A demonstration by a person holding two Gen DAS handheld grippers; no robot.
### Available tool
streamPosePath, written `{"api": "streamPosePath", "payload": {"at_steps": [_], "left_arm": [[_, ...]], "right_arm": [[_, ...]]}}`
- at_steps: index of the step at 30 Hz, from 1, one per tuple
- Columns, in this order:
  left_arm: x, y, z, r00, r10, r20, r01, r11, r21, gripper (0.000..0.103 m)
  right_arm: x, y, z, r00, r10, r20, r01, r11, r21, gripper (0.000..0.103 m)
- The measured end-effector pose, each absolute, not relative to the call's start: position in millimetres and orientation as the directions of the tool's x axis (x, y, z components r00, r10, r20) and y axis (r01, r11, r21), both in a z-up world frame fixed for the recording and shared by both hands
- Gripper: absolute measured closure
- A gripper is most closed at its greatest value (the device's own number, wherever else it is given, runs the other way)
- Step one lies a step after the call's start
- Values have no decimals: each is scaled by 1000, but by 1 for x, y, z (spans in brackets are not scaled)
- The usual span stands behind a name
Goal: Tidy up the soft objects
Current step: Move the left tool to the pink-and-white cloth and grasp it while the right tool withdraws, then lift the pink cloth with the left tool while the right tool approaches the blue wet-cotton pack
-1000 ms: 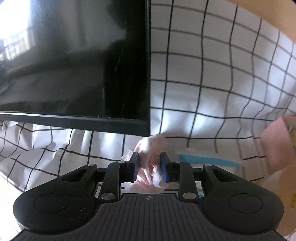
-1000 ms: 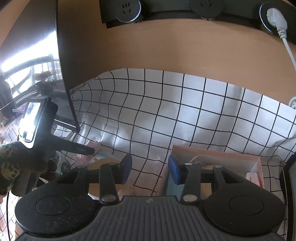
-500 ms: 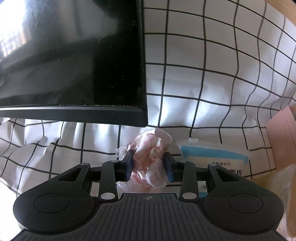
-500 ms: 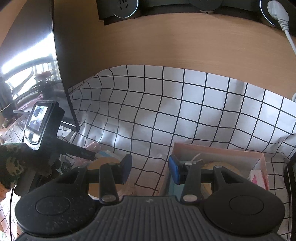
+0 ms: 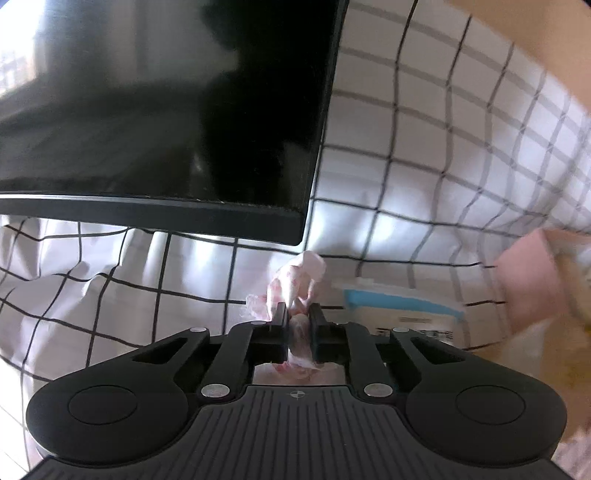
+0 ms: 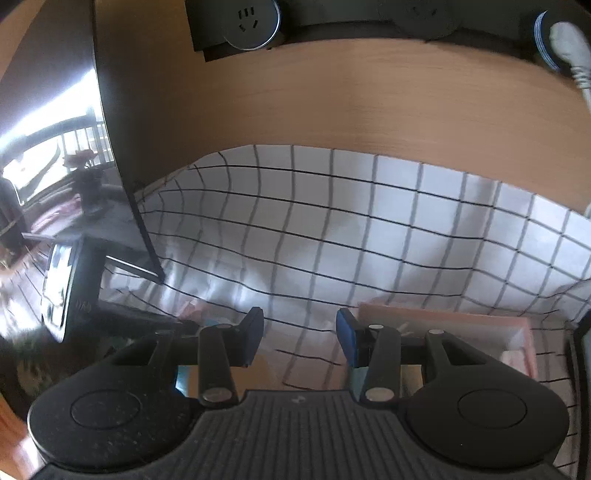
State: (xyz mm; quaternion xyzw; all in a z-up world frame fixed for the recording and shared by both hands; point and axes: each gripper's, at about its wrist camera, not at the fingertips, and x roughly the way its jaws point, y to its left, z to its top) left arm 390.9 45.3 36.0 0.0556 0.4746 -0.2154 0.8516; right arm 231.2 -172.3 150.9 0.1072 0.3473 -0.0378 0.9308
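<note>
In the left wrist view, my left gripper (image 5: 298, 314) is shut on a crumpled pink soft packet (image 5: 299, 275), squeezed thin between the pads, its top poking out beyond the fingertips. It hangs just above the black-gridded white cloth (image 5: 406, 166), below the corner of a dark monitor (image 5: 166, 110). A blue-and-white tissue pack (image 5: 402, 310) lies just right of it. My right gripper (image 6: 300, 325) stands open over the cloth with nothing between its fingers. A pink open box (image 6: 443, 321) sits to its right; the same pink box (image 5: 528, 288) shows blurred in the left view.
The left hand's gripper body (image 6: 74, 288) shows at the left of the right wrist view. The monitor (image 6: 110, 147) stands at the left. A wooden back panel (image 6: 369, 92) carries round sockets (image 6: 253, 22) and a white plug (image 6: 569, 40).
The left jaws opened slightly, then closed tight on the pink packet, now pinched narrow. The right gripper rose a little, its jaws unchanged.
</note>
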Motion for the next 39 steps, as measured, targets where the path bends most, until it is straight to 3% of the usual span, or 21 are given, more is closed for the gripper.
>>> {"api": "streamPosePath", "payload": {"at_steps": [8,14,21,32,37,39], "left_arm": [[373,95,76,464,-473,-749,449,854,-261,91],[350,138,111,527,-562,-637,466,819,-336,91],[332,194,127,612,-547,-571,428,836,-343,92],[334,230,121,626,-523,-578,370,852,-370,92],[351,227,108,551,-511,-659,317,859,-401,89],[353,216,110,529,-553,-643,378,833,-405,89]], "right_arm": [[304,-132,148,630,128,-766,79,971,227,54],[365,-105,112,360,206,-910,137,953,270,54],[403,-95,71,205,127,-970,279,943,183,54],[407,-46,61,211,74,-975,201,973,117,53],[387,-45,90,332,57,-942,154,982,113,53],[372,-48,110,404,72,-912,133,982,137,53]]}}
